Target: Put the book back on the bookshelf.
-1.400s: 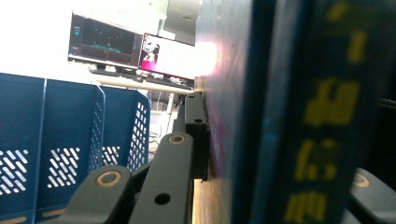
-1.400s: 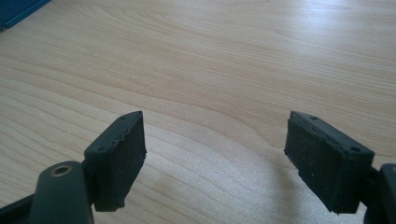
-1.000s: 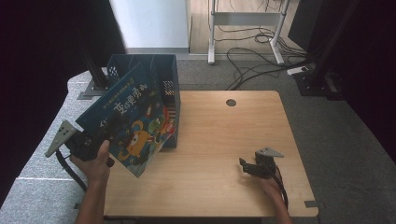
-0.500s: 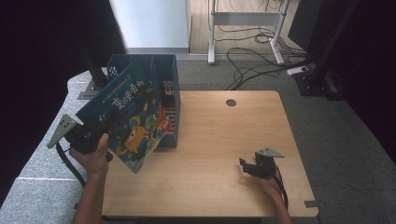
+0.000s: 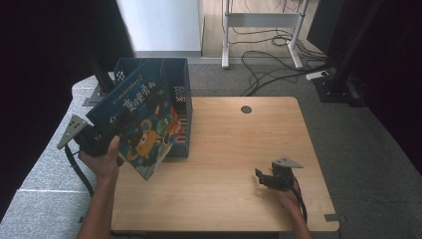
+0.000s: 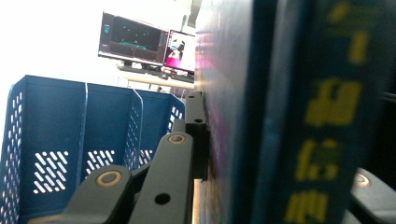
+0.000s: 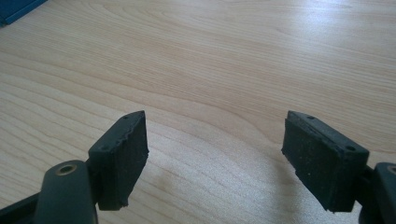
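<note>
Two grippers are working at a pale wooden bench (image 5: 234,164) with a round dark grommet (image 5: 246,109) near its far edge. Your left gripper (image 5: 92,139) is clamping a big blue picture book (image 5: 142,122), tilted, its lower corner overhanging the bench's left side; in the left gripper view the book's spine (image 6: 299,116) is filling the space between the fingers (image 6: 170,182). Just beyond those fingers a blue perforated crate (image 5: 174,92) with dividers is standing, and two lit monitors (image 6: 140,46) are glowing behind it. Your right gripper (image 5: 271,178) is resting low over bare wood, its fingers (image 7: 119,156) spread wide and holding nothing. Grey carpet, cables and a white frame are lying beyond the bench.
</note>
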Demonstrator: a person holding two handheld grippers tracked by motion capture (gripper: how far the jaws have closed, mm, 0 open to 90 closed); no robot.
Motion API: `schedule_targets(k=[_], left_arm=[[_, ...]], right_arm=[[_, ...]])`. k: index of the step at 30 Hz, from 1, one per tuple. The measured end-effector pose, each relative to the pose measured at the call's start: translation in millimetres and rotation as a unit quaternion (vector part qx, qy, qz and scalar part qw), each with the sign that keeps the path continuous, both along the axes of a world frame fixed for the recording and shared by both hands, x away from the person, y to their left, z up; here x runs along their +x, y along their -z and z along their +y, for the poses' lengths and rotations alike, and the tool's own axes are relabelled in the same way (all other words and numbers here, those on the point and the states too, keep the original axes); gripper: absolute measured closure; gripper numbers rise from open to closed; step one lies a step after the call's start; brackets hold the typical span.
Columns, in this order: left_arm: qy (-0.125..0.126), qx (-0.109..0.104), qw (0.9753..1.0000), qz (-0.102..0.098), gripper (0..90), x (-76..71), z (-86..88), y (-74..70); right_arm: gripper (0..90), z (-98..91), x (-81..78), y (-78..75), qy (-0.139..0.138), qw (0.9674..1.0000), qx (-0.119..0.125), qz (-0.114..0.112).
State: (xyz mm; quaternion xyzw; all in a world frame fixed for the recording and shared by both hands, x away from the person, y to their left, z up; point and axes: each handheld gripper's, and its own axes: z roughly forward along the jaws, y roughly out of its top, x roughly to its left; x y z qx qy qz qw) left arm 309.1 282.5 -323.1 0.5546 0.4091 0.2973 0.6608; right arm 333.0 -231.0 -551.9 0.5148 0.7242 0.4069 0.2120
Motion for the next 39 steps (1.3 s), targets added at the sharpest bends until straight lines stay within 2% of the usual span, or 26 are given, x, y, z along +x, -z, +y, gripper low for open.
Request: schedule_targets(k=[6, 11, 18, 25, 39], left_arm=[[-0.008, -0.007, 0.9999, -0.002, 83.1, 6.0, -4.1, -2.0], [-0.015, 0.000, 0.9998, -0.009, 83.1, 16.1, -12.9, -6.3], [-0.027, 0.000, 0.9996, -0.011, 83.1, 29.9, -20.0, -8.0], [-0.045, 0.012, 0.9988, -0.015, 83.1, 38.9, -25.0, -10.7], [-0.068, 0.026, 0.9973, -0.002, 83.0, 69.2, -42.3, -4.8]], right_arm=[[21.7, 0.7, -0.2, 0.0, -0.001, 1.0000, -0.004, 0.000], [21.7, 0.8, -0.3, -0.1, -0.002, 1.0000, -0.004, 0.000], [22.0, 1.9, -0.8, -0.1, -0.005, 0.9999, -0.010, -0.003], [21.9, 1.6, -1.1, -0.1, -0.004, 0.9999, -0.009, -0.002], [21.8, 1.6, -1.5, 0.1, -0.003, 0.9999, -0.011, -0.004]])
